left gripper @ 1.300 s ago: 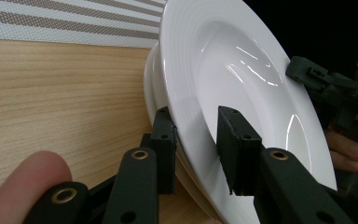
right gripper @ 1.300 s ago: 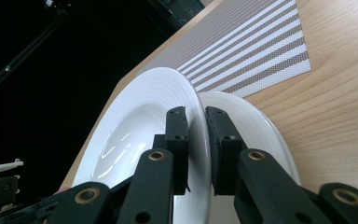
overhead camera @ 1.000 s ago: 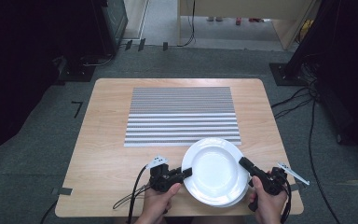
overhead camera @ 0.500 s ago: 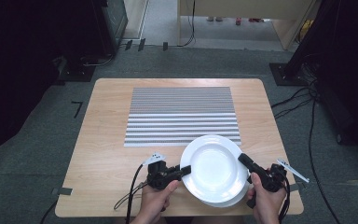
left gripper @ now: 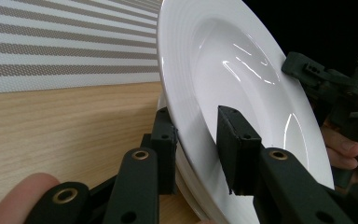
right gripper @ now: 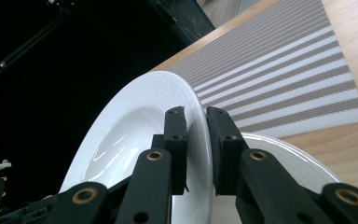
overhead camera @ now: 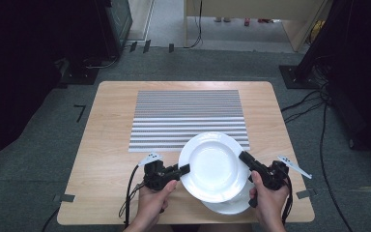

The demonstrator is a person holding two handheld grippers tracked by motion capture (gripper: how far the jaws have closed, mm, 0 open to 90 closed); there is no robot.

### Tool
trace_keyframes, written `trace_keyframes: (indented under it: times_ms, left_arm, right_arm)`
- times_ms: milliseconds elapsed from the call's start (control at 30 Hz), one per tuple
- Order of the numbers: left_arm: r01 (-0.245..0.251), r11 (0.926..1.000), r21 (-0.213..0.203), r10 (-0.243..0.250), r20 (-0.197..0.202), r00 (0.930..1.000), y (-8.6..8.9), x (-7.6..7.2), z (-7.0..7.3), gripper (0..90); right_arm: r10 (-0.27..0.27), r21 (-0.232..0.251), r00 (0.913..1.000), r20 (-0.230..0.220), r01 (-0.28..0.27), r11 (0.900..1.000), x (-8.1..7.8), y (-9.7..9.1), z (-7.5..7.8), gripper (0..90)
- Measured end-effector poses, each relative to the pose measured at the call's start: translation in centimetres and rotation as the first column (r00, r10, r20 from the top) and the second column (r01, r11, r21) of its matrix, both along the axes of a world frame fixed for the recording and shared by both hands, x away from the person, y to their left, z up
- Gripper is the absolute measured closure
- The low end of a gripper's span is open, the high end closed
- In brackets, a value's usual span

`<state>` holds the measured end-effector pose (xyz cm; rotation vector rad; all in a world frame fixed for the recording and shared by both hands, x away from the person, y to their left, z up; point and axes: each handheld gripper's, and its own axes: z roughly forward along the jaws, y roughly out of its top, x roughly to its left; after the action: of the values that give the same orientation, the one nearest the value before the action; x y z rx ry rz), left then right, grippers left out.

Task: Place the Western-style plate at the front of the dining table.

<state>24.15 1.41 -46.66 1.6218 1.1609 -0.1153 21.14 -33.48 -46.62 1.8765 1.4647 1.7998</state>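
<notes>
Black jaws of left gripper (overhead camera: 184,169) and right gripper (overhead camera: 245,158) clamped on opposite rims of glossy white plate (overhead camera: 214,166), ribbed rim, deep well. Held above a second plate (overhead camera: 232,207) near table's (overhead camera: 106,145) front edge, overlapping striped mat (overhead camera: 188,118). Lower plate mostly hidden underneath.
</notes>
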Motion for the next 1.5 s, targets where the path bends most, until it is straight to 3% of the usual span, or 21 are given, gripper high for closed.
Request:
trace_keyframes:
  times_ms: [767, 1500]
  left_arm:
    - [-0.061, 0.998, 0.015, 0.061, 0.025, 0.9978, 2.7, 3.5, 2.2, 69.8]
    - [-0.107, 0.9938, 0.029, 0.107, 0.012, 0.9942, 3.9, 7.5, 2.8, 69.5]
  right_arm:
    - [0.054, -0.058, 0.9978, 0.038, -0.052, 0.997, 4.6, 3.1, 3.1, 79.8]
    - [0.06, -0.074, 0.9982, 0.009, -0.059, 0.9955, 8.9, 4.8, 3.8, 79.2]
